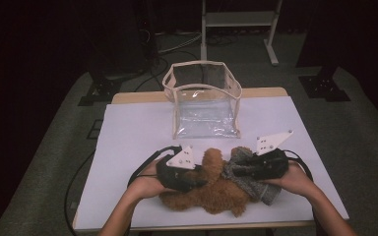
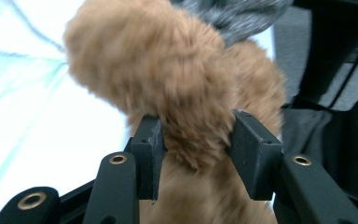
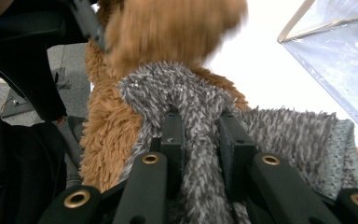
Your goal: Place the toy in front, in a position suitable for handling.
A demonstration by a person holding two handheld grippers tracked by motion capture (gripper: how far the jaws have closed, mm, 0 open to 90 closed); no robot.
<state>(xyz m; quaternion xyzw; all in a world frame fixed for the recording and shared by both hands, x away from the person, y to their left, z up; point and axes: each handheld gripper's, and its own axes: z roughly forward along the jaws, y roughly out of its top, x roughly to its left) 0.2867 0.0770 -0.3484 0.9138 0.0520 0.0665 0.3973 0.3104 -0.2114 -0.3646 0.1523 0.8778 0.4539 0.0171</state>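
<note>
Teddy bear, brown and fluffy, lies across the counter between your hands. Your left gripper jaws pinch a furry limb; your right gripper jaws clamp its grey sweater, nearer the clear bag.

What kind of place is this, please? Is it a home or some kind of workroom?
Probably a lab or recording room, not a home. A single white table stands on grey carpet with dark surroundings, cables run across the floor, and a bare metal stand sits behind the table.
</note>
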